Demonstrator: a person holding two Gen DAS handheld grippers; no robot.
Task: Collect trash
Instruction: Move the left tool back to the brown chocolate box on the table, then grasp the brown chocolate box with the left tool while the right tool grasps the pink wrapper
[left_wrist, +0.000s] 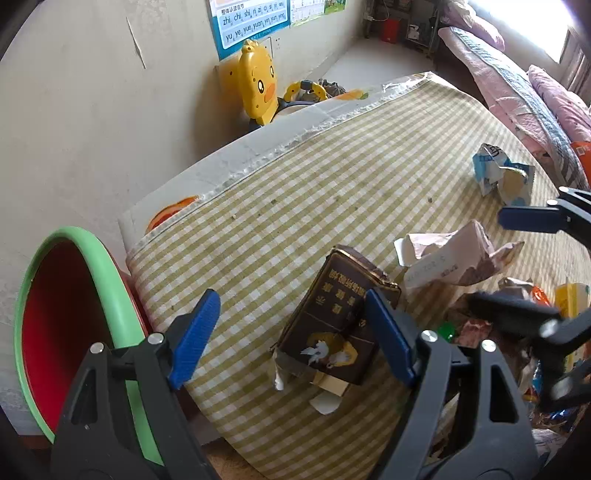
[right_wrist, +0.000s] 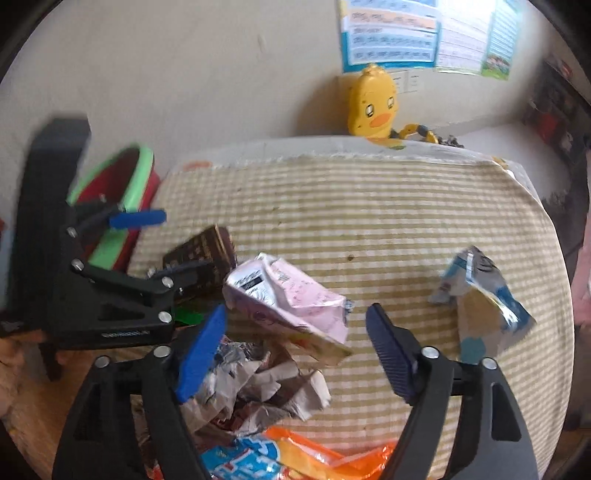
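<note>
Both grippers' fingers spread: left gripper (left_wrist: 291, 338) around brown box (left_wrist: 332, 321); right gripper (right_wrist: 295, 350) empty.

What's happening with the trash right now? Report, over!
Left gripper open over brown box. Right gripper open, empty, above pink carton. Bin beside table. Nothing blocking.

One brown box (left_wrist: 334, 321), two crushed cartons (right_wrist: 291, 306) (pink, blue), one basin (left_wrist: 79, 314)
</note>
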